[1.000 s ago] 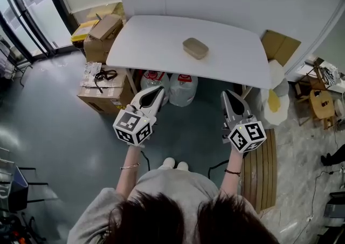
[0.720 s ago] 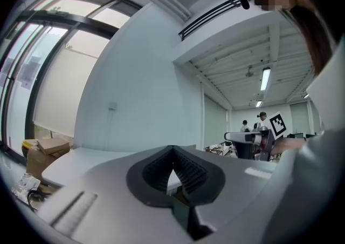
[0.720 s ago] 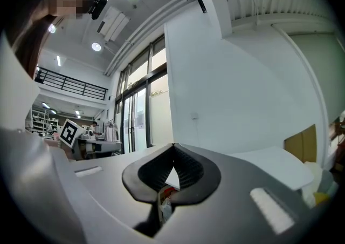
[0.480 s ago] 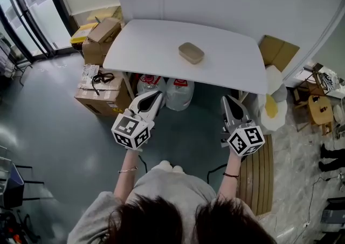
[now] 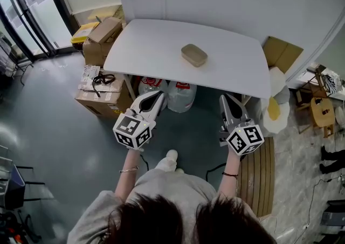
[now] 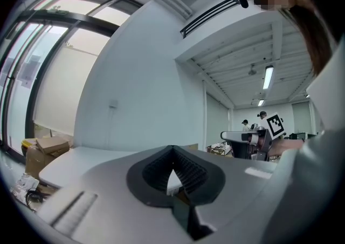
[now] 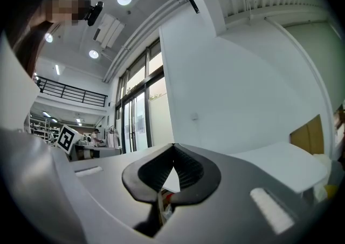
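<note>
I had both tools held low in front of the table [image 5: 151, 43], neither one touching anything. The left gripper [image 5: 159, 95] was clenched: in its own view the two ribbed pads met at the tip, with only a small teardrop gap behind them and nothing in it. The right gripper [image 5: 225, 99] read the same, tips together and empty. Both pointed toward the table's near edge and stopped short of it.

Nearest to them were the jugs [image 5: 179, 96], standing side by side on the floor under the table. The left tip was just beside them, the right one further off. A tan box [image 5: 194, 55] lay alone near the middle of the tabletop, well apart from both grippers. Cartons [image 5: 101, 96] were stacked by the table's left end.
</note>
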The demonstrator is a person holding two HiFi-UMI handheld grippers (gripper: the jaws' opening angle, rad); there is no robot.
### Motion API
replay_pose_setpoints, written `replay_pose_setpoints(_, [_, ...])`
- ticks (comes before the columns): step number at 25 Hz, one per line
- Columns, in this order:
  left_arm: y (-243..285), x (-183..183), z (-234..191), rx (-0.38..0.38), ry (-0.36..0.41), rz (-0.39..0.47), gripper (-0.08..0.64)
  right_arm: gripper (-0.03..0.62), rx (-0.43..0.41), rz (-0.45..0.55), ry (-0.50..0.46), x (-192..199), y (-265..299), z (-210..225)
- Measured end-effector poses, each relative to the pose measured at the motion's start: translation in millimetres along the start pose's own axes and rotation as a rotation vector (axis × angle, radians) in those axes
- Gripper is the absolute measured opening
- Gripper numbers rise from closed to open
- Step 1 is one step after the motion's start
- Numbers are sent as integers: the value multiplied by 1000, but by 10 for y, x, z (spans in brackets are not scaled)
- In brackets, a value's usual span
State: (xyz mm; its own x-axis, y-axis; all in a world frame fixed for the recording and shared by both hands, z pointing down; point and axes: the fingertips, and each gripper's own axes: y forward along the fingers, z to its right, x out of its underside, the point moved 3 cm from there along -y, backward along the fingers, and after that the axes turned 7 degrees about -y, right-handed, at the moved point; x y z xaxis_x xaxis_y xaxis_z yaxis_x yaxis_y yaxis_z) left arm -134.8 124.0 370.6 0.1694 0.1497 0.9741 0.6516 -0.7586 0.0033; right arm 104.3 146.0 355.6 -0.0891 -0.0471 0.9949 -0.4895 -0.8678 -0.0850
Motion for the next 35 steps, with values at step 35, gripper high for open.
replay_pose_setpoints(35, [1080,36,-819,87,-23,-60,-11,14,53,-32,30,294,1071,509])
